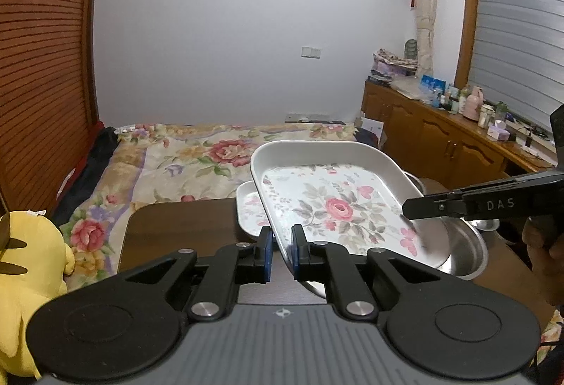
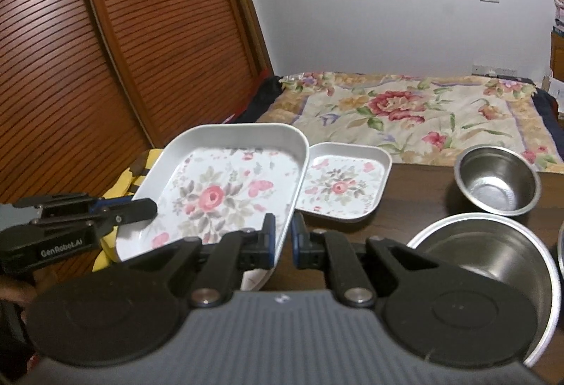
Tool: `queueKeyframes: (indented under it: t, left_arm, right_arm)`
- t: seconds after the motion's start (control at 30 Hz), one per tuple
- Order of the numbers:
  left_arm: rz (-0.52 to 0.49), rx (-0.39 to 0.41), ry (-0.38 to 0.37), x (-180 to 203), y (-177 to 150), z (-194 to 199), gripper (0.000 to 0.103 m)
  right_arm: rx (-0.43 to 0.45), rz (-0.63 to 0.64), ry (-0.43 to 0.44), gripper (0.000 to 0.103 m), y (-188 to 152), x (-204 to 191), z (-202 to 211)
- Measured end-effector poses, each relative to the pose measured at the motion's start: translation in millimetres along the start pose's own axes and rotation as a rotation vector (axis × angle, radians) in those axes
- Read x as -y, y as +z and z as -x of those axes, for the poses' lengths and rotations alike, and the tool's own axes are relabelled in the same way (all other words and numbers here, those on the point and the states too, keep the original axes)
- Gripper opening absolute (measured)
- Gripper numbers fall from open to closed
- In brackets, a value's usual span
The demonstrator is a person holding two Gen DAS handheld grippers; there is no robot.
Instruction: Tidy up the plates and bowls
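A large square floral plate (image 1: 338, 205) (image 2: 218, 194) hangs tilted above the dark wooden table (image 1: 176, 226) (image 2: 423, 180). Both grippers hold it by opposite rims. My left gripper (image 1: 282, 244) is shut on its near left rim, and it also shows at the left of the right wrist view (image 2: 151, 208). My right gripper (image 2: 283, 237) is shut on the plate's right rim and reaches in from the right in the left wrist view (image 1: 409, 208). A small floral plate (image 1: 248, 208) (image 2: 343, 184) lies on the table beside and partly under the large one.
A small steel bowl (image 2: 497, 180) and a large steel bowl (image 2: 486, 265) (image 1: 465, 251) stand on the table's right side. Beyond the table is a bed with a floral blanket (image 1: 197, 159). A yellow plush toy (image 1: 28, 261) sits at left. A wooden cabinet (image 1: 440, 134) carries several bottles.
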State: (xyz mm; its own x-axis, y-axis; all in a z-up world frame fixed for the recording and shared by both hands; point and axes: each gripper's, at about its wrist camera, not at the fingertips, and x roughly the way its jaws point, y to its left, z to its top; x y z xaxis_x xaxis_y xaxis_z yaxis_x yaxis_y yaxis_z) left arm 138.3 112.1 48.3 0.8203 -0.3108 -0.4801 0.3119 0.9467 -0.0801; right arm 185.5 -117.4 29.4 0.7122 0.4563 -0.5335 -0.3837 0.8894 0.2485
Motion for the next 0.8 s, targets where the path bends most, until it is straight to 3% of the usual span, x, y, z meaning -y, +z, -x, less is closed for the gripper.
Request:
queueKeyframes:
  t: [0.23, 0.8]
  left_arm:
    - [0.029, -0.008, -0.028, 6.6, -13.5, 8.9, 0.013]
    - [0.068, -0.071, -0.064, 22.7, -54.3, 10.2, 0.012]
  right_arm:
    - [0.004, -0.023, -0.003, 0.010, -7.5, 9.1, 16.9]
    - [-0.079, -0.047, -0.001, 0.009, -51.8, 18.7, 28.5]
